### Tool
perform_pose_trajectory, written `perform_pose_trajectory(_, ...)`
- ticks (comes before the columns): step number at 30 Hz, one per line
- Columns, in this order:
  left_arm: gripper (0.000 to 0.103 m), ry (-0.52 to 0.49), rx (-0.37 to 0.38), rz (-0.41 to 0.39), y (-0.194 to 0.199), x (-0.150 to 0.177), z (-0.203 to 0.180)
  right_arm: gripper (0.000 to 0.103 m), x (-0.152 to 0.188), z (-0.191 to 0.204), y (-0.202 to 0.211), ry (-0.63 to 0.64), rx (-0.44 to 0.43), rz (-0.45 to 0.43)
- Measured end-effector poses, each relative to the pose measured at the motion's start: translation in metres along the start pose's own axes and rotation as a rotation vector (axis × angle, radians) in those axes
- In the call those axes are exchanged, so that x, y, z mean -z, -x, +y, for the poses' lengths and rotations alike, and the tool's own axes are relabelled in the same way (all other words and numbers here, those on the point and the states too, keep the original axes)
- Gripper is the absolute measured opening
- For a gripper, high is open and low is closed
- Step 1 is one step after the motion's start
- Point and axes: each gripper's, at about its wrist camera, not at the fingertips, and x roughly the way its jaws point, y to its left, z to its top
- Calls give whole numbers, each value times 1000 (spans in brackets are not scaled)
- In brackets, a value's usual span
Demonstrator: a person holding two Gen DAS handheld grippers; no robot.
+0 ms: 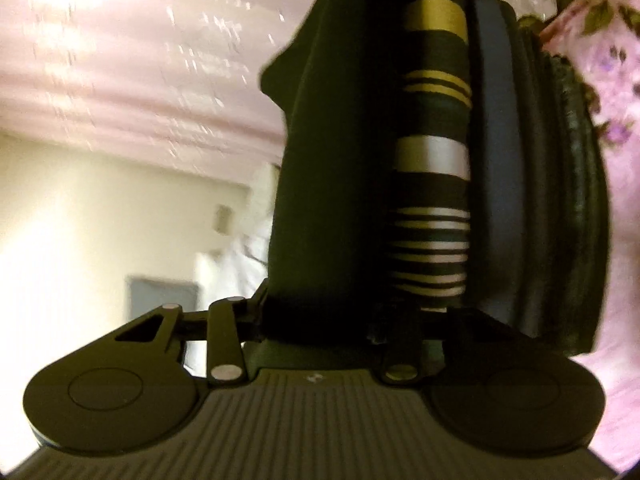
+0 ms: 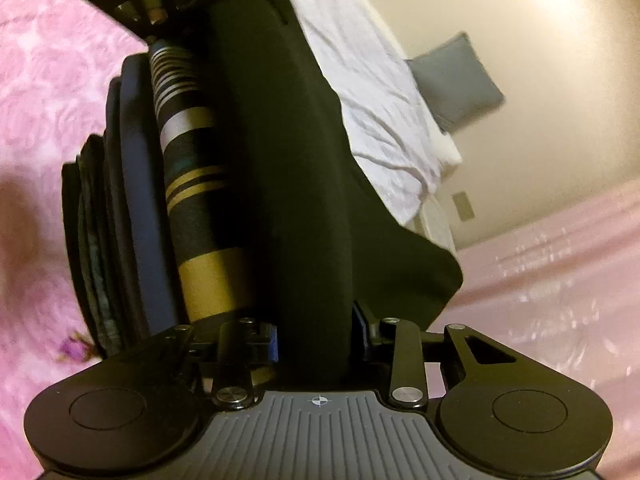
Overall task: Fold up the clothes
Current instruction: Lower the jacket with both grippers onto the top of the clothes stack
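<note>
Folded clothes (image 1: 432,184) stand as a stack between the two grippers, one at each end. In the left wrist view the left gripper (image 1: 344,312) has its jaws partly closed on the black garment (image 1: 328,200) at the stack's end; striped, navy and ribbed dark folds lie just to its right. In the right wrist view the right gripper (image 2: 316,332) clamps the same black garment (image 2: 288,184) from the opposite end. Pink bedding (image 2: 44,80) lies beneath.
</note>
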Motion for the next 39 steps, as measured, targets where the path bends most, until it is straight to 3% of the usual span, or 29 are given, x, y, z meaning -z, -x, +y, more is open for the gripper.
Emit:
perform_pose_trajectory(5,38,-154,-48,-92,-3,10,10,34,-2,21,8,-112,60,-13)
perform_pose_trajectory(7,38,-76,-29,-78,-9,14,13,34,-11,18,6,-90,50,-8)
perform_pose_trajectory(10,38,24,64,6,-17,22,-8,34,-22,5,1,-23,-3,-2)
perform_pose_trajectory(13,38,84,39,38,-10,20,-23,33,-19,-9,-2,68,-45,-15)
perform_pose_trajectory(16,38,89,29,42,-9,16,-15,32,-18,-25,5,85,49,-74)
perform_pose_trajectory(18,38,109,-3,31,-7,11,-4,32,-10,-24,8,19,100,-93)
perform_pose_trajectory(20,38,143,-4,21,-5,7,-6,33,8,5,-3,43,48,-48)
perform_pose_trajectory(23,35,73,18,19,-4,5,-32,33,21,28,-5,14,49,-29)
perform_pose_trajectory(30,35,59,1,38,19,-16,-44,33,52,35,9,-89,43,-55)
perform_pose_trajectory(33,35,10,15,2,37,-30,-52,33,65,43,10,-115,46,-46)
perform_pose_trajectory(35,36,4,19,-18,36,-29,-51,33,57,39,8,-121,51,-47)
perform_pose_trajectory(39,37,54,37,27,27,-5,-36,33,37,31,5,-112,59,-42)
